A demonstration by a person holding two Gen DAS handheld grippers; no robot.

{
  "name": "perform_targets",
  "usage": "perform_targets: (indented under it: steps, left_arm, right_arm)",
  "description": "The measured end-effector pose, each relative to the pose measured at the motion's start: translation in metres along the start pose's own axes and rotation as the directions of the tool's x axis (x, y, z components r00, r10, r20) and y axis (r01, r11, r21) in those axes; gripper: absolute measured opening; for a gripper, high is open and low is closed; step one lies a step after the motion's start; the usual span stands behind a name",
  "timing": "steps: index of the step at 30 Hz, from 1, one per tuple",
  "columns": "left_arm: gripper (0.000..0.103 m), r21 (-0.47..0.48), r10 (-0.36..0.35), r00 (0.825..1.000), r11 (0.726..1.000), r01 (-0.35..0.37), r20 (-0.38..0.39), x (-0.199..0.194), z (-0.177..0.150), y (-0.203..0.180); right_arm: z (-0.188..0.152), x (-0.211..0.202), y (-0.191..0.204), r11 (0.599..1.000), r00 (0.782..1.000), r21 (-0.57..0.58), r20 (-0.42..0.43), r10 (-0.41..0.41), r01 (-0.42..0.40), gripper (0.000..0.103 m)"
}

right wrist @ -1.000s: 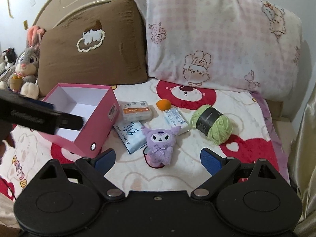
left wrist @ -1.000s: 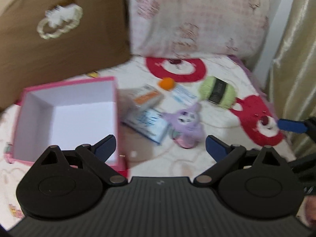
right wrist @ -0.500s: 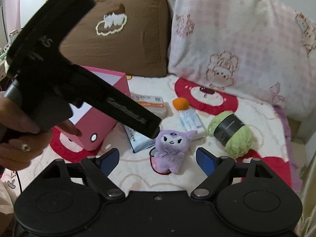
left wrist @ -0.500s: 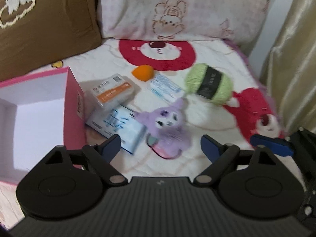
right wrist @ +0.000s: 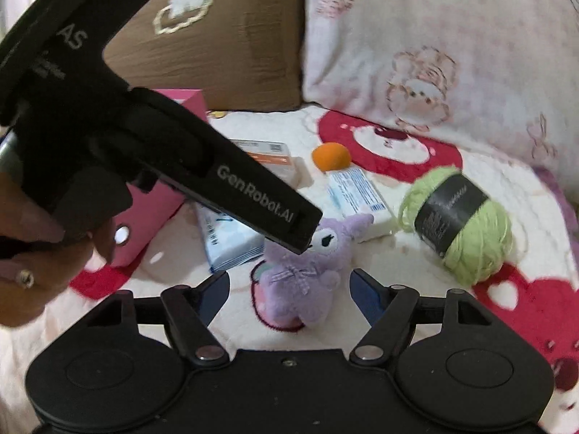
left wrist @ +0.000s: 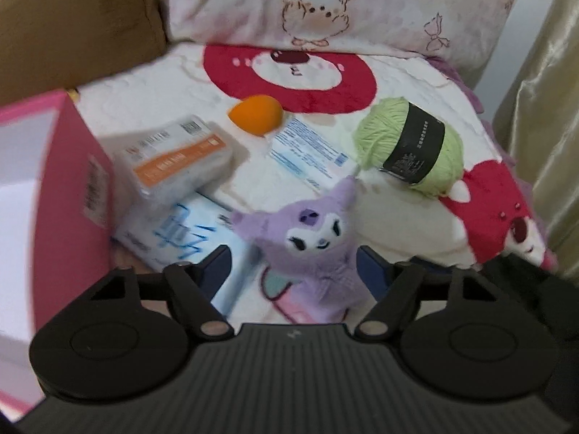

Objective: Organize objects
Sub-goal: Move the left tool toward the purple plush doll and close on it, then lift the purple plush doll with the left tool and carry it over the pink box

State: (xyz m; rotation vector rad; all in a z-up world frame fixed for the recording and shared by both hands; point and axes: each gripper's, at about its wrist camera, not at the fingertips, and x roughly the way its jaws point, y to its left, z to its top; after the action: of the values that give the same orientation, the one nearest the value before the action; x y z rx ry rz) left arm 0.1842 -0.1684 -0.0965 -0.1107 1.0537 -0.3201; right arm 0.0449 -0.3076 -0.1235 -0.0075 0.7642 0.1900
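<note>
Left claw (left wrist: pixel 293 266): mine, jaws closing on either side of the purple plush (left wrist: pixel 311 249), pads not yet pressing it.
Right claw (right wrist: pixel 289 285): mine, jaws also closing, the same plush (right wrist: pixel 307 275) between the tips, no contact visible.
Purple plush: lies mid-bed on the red-and-white blanket (right wrist: pixel 416 275), nearest of the items.
Pink box (left wrist: pixel 68 195): open, far left.
Tissue packs (left wrist: pixel 181 231): just left of the plush, beside the box.
Green yarn (left wrist: pixel 409 144): far right, apart from the plush.
Orange ball (left wrist: pixel 255 115): far side, near the pillows (left wrist: pixel 362 7).
</note>
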Motion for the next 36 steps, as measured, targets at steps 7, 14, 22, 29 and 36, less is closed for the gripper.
perform_targets:
  steps: [7, 14, 22, 29, 36]
  left_arm:
    - [0.049, -0.062, -0.074, 0.997, 0.995, 0.072, -0.034, 0.024, -0.009, 0.013]
    - [0.044, -0.083, -0.118, 0.993, 0.99, 0.117, -0.005, 0.032, -0.023, 0.019]
    - [0.04, -0.241, -0.236, 0.972, 0.943, 0.229, -0.001, 0.049, -0.035, 0.036]
    - [0.035, -0.166, -0.244, 0.968, 0.954, 0.25, 0.06, 0.041, -0.043, 0.027]
    - [0.035, -0.133, -0.228, 0.972, 0.963, 0.235, 0.063, 0.024, -0.049, 0.021]
  right_arm:
    - [-0.01, 0.031, 0.002, 0.999, 0.999, -0.017, 0.007, -0.042, 0.042, 0.077]
    - [-0.02, 0.048, -0.002, 0.999, 0.998, 0.01, -0.025, -0.049, 0.05, 0.066]
    - [-0.03, 0.055, 0.001, 0.996, 0.997, 0.046, -0.02, -0.077, 0.078, 0.052]
    - [-0.03, 0.047, 0.0, 0.989, 0.996, 0.114, -0.009, -0.093, 0.094, 0.049]
    - [-0.028, 0.035, 0.006, 0.981, 0.996, 0.167, -0.015, -0.092, 0.094, 0.049]
